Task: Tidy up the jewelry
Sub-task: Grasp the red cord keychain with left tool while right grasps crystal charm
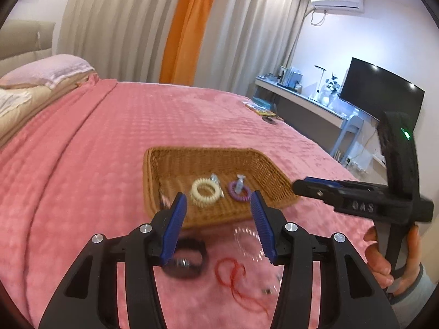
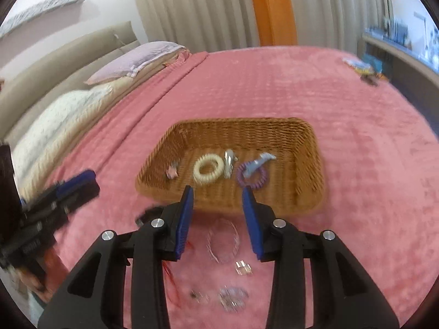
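The basket [image 2: 304,134] sits on the pink bedspread [image 2: 274,82] with its long axis running across both wrist views; it already holds a cream coil tie [image 2: 207,169], a silver clip [image 2: 229,161], a purple coil tie [image 2: 252,178] with a blue clip [image 2: 258,164] on it, and a small pink piece [image 2: 172,172] by its left wall. The items still to be sorted lie on the bedspread on the near side of the basket, between it and the person. The right gripper [image 2: 218,192] has its fingers spread with nothing between them. The clear bead bracelet [image 2: 222,242] lies directly under and just behind its fingertips, the clear clip [image 2: 242,268] nearer the camera, and a further clear cluster [image 2: 233,298] nearer still. The left gripper [image 1: 219,200] is likewise spread and empty. The black band [image 1: 189,257] lies beneath and partly behind its left finger [image 1: 175,227], and the red cord [image 1: 233,277] lies between the fingers, lower in view, its loose tail trailing toward the camera. Judgement: each gripper must draw back and tip downward to reach its item, since the fingertips point past them toward the basket. The right gripper is nearer the bracelet; the left is nearer the band and cord.
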Demonstrator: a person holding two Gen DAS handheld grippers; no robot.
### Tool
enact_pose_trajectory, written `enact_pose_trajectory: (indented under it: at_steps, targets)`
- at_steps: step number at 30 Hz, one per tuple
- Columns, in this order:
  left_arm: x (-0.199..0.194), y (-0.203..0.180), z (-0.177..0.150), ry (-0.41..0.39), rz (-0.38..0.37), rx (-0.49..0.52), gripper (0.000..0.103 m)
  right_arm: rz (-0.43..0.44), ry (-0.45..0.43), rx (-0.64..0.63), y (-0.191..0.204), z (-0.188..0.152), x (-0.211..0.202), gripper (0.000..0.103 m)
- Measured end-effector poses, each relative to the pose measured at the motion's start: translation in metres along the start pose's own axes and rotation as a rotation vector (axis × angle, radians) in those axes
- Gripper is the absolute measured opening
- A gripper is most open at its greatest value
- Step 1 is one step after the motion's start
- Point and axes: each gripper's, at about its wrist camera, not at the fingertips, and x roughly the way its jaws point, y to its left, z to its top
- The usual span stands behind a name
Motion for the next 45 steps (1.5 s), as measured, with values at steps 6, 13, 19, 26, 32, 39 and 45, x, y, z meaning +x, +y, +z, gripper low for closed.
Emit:
enact_pose_trajectory:
  at_steps: [6,13,19,26,32,39,45]
  targets:
    - [0.0,-0.015,-0.046,0.061,0.007,0.0,0.047,-0.034,-0.01,-0.015,-0.001,-0.056,-0.01,0.034]
    - [0.033,-0.023,-0.091,0.18,0.082,0.024,0.047,-0.064,0.06,0.004,-0.011,-0.107,0.018,0.034]
    - [0.048,-0.025,-0.107,0.243,0.135,0.049,0.047,-0.071,0.09,0.004,-0.014,-0.125,0.033,0.034]
    - [0.073,-0.025,-0.095,0.281,0.148,0.021,0.047,-0.068,0.097,0.005,-0.015,-0.128,0.038,0.034]
    - [0.09,-0.025,-0.096,0.293,0.183,0.021,0.036,-0.058,0.126,0.007,-0.016,-0.128,0.047,0.034]
    - [0.087,-0.024,-0.1,0.273,0.16,0.008,0.004,-0.086,0.125,-0.039,-0.006,-0.129,0.051,0.022]
    - [0.079,-0.022,-0.102,0.244,0.141,-0.01,0.003,-0.074,0.09,-0.049,-0.003,-0.132,0.044,0.007]
